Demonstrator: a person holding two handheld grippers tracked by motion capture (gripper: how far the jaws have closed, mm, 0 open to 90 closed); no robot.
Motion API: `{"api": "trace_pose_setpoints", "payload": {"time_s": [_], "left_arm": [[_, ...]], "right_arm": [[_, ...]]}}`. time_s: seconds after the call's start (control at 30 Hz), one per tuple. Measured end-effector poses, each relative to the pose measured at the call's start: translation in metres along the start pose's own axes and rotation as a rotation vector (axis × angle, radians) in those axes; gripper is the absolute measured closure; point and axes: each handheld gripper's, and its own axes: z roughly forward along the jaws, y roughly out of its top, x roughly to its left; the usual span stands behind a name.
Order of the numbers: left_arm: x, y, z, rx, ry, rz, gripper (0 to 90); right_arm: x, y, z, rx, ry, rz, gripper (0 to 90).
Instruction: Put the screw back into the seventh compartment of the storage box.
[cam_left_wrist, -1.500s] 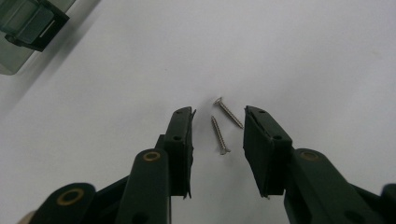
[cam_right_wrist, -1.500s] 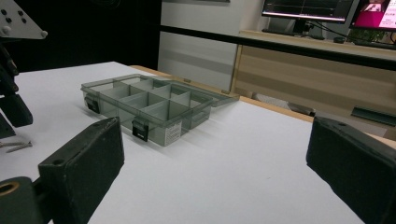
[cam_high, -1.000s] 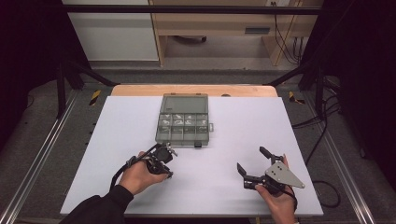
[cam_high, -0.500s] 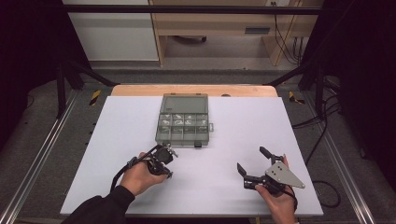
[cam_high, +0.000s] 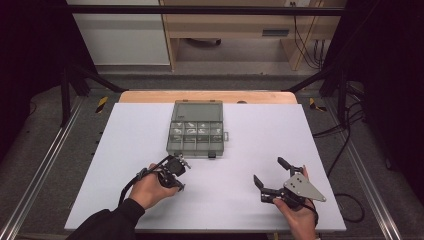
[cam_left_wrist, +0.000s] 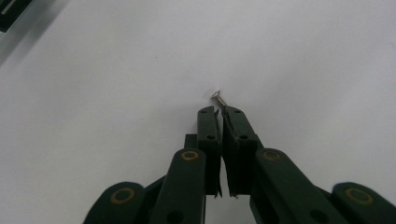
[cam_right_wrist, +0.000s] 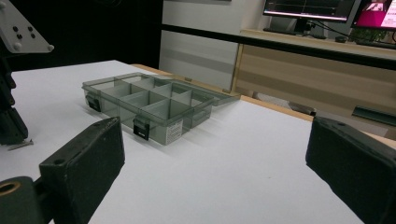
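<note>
My left gripper (cam_high: 179, 169) rests near the table's front, just below the box, in a hand with a dark sleeve. In the left gripper view the left gripper (cam_left_wrist: 219, 112) is shut on a small silver screw (cam_left_wrist: 218, 99), whose head pokes out past the tips, low over the white surface. The right gripper view catches that screw (cam_right_wrist: 21, 144) at the table under the left gripper (cam_right_wrist: 9, 121). My right gripper (cam_high: 268, 171) stands open at the front right, and nothing lies between the wide-apart jaws of the right gripper (cam_right_wrist: 219, 158).
A clear grey compartment box (cam_high: 192, 150) sits open at the table's middle back, lid folded away, small parts in several cells. The right gripper view has this box (cam_right_wrist: 154, 105) ahead and to the left. The white table (cam_high: 310, 135) ends in a wooden edge at the back.
</note>
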Motion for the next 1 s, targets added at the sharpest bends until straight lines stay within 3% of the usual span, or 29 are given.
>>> {"api": "trace_pose_setpoints", "payload": {"time_s": [0.6, 0.77, 1.0], "left_arm": [[0.001, 0.001, -0.007, -0.021, 0.002, 0.004, 87.6], [0.002, 0.005, -0.018, -0.067, -0.002, -0.002, 87.7], [0.005, 0.016, -0.029, -0.173, -0.008, -0.028, 87.6]], "right_arm": [[0.0, 0.0, 0.0, 0.002, 0.0, -0.003, 4.6], [0.0, 0.0, 0.0, 0.003, 0.0, -0.002, 4.6], [0.0, 0.0, 0.001, 0.004, 0.001, -0.004, 4.6]]}}
